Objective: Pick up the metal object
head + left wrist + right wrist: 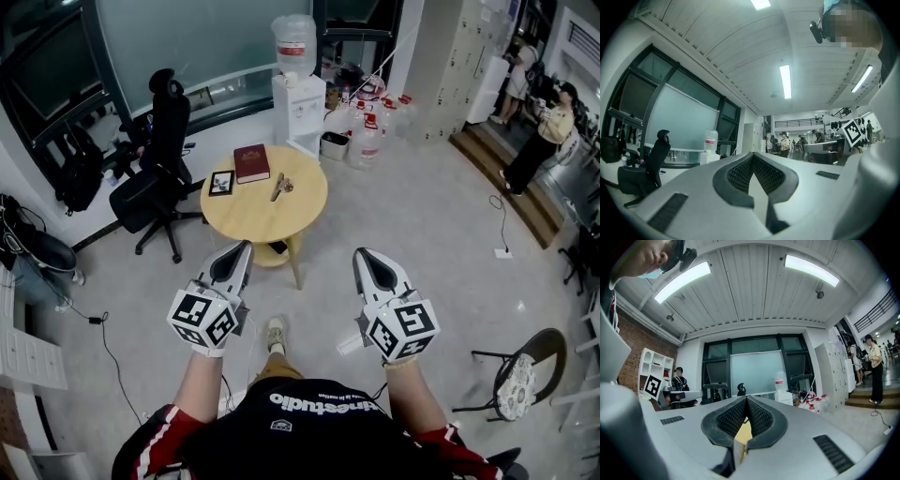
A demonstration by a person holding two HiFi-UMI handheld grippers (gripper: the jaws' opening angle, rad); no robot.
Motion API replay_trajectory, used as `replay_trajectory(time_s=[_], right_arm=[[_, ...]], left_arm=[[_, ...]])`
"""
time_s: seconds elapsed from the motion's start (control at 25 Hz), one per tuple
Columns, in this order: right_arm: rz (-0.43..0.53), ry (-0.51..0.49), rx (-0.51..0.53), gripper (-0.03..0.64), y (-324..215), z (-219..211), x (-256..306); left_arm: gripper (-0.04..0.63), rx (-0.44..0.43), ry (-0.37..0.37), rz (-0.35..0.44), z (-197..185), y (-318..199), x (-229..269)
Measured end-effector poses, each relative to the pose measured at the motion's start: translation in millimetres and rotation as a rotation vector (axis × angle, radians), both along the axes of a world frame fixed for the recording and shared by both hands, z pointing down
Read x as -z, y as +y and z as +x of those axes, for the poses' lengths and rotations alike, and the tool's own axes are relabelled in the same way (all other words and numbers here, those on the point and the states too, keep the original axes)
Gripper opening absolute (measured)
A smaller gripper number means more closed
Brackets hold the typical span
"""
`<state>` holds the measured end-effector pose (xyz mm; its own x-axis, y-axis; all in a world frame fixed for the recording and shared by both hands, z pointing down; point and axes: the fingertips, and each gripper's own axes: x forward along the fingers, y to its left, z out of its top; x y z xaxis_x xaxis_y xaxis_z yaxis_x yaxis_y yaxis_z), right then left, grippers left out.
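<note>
The left gripper (246,246) and the right gripper (361,253) are held level and side by side. Each has its jaws closed tip to tip with nothing between them, as each gripper's own view shows. The metal object (281,186) lies well ahead of both pairs of jaws on a round wooden surface (253,220), roughly between the two lines they point along and a little nearer the left one. It is too small to make out its exact shape, but it looks slim and lies low on the wood. Just beyond it and to the left sits a red book (251,162), with a small dark picture frame (221,183) beside that. The approach is not finished and no grasp has begun. The main risk is arriving with the jaws closed, since the tips would then shove the object across the wood instead of straddling it. A thin piece lying flat also gives little to bite on, so a shallow pinch could let it skid or flip out. Coming in too far left could knock the book or the frame. Pressing hard on the surface could scrape the tips.
</note>
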<state>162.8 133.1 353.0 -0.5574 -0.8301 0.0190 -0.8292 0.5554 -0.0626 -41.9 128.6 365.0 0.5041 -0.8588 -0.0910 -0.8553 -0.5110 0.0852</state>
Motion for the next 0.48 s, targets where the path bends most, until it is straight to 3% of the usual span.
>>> replay_trajectory(time_s=[0.48], right_arm=[[0.004, 0.008, 0.011, 0.027, -89.6, -20.0, 6.5]], left_arm=[[0.015, 0.009, -0.002, -0.005, -17.2, -90.2, -5.0]])
